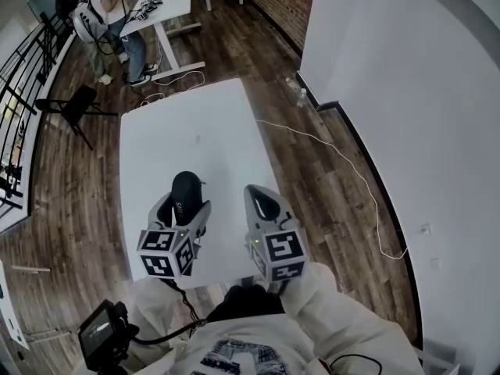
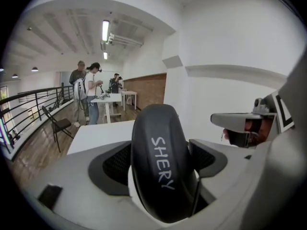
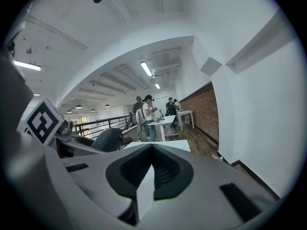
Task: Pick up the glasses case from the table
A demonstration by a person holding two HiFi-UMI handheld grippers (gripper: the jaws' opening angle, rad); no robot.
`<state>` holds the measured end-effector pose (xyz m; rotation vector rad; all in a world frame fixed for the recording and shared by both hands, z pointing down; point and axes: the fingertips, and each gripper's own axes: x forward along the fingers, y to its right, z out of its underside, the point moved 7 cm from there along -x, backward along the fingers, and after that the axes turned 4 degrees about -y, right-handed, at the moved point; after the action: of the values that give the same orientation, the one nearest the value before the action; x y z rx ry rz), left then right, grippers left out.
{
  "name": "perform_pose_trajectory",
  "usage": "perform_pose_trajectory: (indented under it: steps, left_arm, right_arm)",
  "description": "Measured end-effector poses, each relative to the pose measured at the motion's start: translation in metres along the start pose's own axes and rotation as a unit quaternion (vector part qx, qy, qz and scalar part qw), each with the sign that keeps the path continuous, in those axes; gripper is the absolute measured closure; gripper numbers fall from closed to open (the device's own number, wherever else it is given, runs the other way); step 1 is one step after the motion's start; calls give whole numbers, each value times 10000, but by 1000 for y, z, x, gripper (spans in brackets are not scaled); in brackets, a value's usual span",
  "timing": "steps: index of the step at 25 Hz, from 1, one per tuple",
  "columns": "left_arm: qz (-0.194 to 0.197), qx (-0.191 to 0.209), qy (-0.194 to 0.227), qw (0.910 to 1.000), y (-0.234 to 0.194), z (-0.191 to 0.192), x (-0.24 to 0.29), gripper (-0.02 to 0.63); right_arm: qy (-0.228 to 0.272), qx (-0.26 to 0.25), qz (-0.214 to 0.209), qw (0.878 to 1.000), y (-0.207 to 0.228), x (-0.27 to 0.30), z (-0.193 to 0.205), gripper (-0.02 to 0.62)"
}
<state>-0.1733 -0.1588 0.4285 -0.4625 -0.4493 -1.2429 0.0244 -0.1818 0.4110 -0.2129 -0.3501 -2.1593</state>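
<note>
A black oval glasses case (image 1: 186, 187) with white lettering is held off the white table (image 1: 187, 123) between the jaws of my left gripper (image 1: 185, 206). In the left gripper view the glasses case (image 2: 160, 162) stands on edge and fills the gap, with a pad pressed on each side. My right gripper (image 1: 262, 203) hovers beside it over the table's near right part, jaws shut with nothing in them. In the right gripper view its pads meet at my right gripper (image 3: 152, 169), and the case (image 3: 108, 140) shows at the left.
Beyond my table stands a second white table (image 1: 168, 2) with people (image 1: 109, 14) at it. A black folding chair (image 1: 78, 104) and a railing (image 1: 19, 92) are at the left. A white cable (image 1: 344, 162) lies on the wood floor, and bottles (image 1: 297, 91) stand by the right wall.
</note>
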Motion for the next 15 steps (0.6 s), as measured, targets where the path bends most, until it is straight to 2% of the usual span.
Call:
perform_pose_trajectory:
  steps: [6,15]
  left_arm:
    - [-110,215,501,9985,4,-31,-32,215]
    - [-157,245,591,9978,3,-29,-46,215]
  right_arm:
    - [194,-11,-20,9998,-7,-10,-19,597]
    - [253,60,38,9997,-16,-21,-19,598]
